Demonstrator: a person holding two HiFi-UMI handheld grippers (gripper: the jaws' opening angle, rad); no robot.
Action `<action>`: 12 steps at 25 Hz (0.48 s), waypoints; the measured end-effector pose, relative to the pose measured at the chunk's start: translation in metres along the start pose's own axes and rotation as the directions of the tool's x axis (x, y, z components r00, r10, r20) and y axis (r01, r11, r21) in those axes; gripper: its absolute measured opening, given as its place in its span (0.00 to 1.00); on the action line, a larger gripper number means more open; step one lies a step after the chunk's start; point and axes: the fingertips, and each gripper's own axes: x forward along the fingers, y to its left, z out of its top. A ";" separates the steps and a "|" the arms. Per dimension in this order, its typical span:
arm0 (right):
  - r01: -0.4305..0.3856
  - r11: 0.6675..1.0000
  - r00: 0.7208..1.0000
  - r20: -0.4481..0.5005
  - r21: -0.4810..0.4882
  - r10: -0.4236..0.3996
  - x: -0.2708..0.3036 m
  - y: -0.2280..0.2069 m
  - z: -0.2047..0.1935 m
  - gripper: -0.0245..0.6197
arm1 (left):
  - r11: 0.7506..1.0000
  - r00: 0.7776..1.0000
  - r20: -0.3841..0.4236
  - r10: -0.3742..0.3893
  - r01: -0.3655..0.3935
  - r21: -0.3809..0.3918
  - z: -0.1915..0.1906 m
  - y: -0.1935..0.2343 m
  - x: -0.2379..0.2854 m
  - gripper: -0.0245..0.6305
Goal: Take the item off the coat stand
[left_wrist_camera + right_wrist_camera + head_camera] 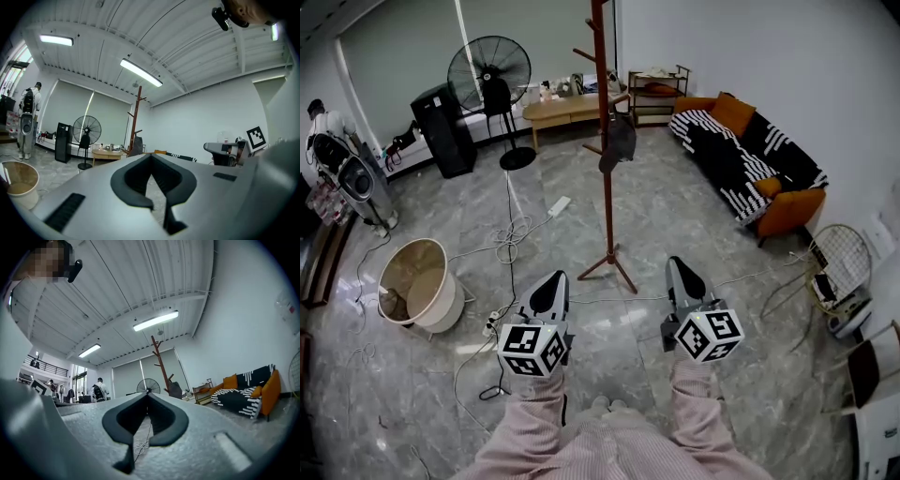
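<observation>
A tall red-brown wooden coat stand (604, 141) rises from the grey tiled floor ahead of me. A dark cap (618, 143) hangs from one of its pegs at mid height; it also shows as the dark cap (136, 145) in the left gripper view and the dark cap (175, 390) in the right gripper view. My left gripper (549, 289) and right gripper (682, 277) are held low in front of me, well short of the stand. Both have their jaw tips together with nothing between them.
A standing fan (490, 75), a black speaker (443, 130) and a low wooden table (567, 110) line the back. An orange sofa (750, 164) with a striped throw is at the right. A round bin (414, 283) and cables (511, 239) lie at the left. A person (326, 127) stands far left.
</observation>
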 end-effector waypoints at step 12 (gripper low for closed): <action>-0.016 1.000 0.999 -0.051 0.013 0.016 0.005 -0.006 -0.022 0.09 | 0.999 0.999 -0.032 0.040 -0.040 -0.026 -0.022 0.003 -0.004 0.04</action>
